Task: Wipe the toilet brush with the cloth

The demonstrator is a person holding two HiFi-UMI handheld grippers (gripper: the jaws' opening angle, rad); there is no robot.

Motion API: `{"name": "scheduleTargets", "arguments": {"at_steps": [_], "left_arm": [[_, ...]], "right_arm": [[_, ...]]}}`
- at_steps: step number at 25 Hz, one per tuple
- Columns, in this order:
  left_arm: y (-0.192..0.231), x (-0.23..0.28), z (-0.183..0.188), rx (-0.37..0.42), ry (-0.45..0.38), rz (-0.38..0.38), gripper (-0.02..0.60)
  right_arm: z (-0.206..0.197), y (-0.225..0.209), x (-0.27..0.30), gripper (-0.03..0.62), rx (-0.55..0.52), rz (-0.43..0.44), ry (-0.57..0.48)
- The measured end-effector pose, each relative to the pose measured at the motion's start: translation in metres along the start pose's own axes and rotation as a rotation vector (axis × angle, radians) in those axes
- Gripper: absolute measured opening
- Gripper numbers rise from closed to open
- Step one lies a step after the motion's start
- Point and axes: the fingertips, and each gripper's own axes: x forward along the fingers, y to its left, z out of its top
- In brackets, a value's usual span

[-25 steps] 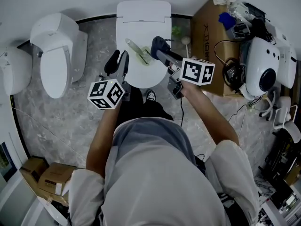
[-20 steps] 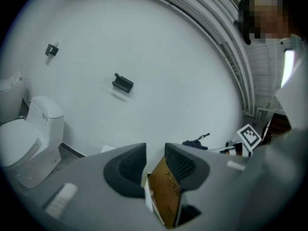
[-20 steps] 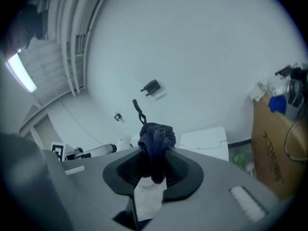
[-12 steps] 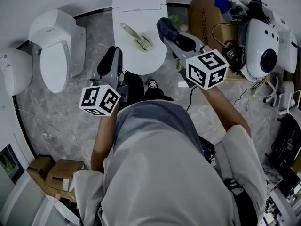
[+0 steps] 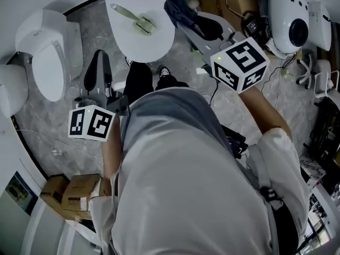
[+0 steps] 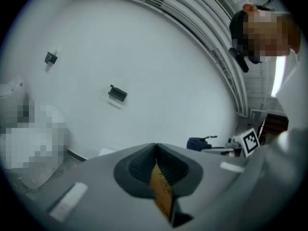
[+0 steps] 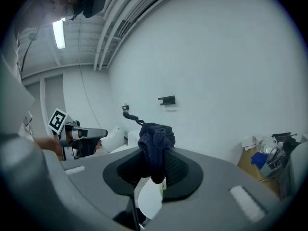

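**Head view.** The toilet brush [image 5: 133,17] lies on the closed lid of the middle toilet [image 5: 143,44], apart from both tools. The right gripper [image 5: 186,20] reaches just beside the lid's right edge, with the dark cloth [image 5: 175,8] bunched at its tip. The left gripper [image 5: 99,62] points over the floor [image 5: 64,121], left of that toilet.

**Left gripper view.** The left gripper [image 6: 155,149] has its jaws pressed together with nothing between them (the cloth [image 6: 198,143] shows far off at right).

**Right gripper view.** The right gripper [image 7: 155,159] pinches the cloth [image 7: 156,138], which bulges above the jaws. The left gripper [image 7: 82,134] shows at left.
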Motion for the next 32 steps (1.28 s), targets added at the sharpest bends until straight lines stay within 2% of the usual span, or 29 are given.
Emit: {"name": "scheduleTargets", "arguments": {"at_steps": [6, 11, 16, 23, 32], "left_arm": [[-0.022, -0.008, -0.007, 0.094, -0.012, 0.031, 0.0], [-0.019, -0.01, -0.008, 0.099, -0.028, 0.068, 0.0], [-0.024, -0.015, -0.002, 0.152, -0.039, 0.094, 0.0], [-0.02, -0.019, -0.001, 0.149, -0.044, 0.117, 0.0], [-0.044, -0.017, 0.0, 0.182, -0.051, 0.084, 0.0]], "right_arm": [[0.006, 0.013, -0.022, 0.078, -0.032, -0.011, -0.061], [-0.002, 0.018, -0.029, 0.078, -0.029, -0.017, -0.037], [-0.011, 0.018, -0.033, 0.078, -0.026, -0.018, -0.016], [-0.01, 0.017, -0.03, 0.075, -0.025, -0.014, -0.013], [-0.011, 0.019, -0.039, 0.074, -0.016, -0.005, -0.026]]}}
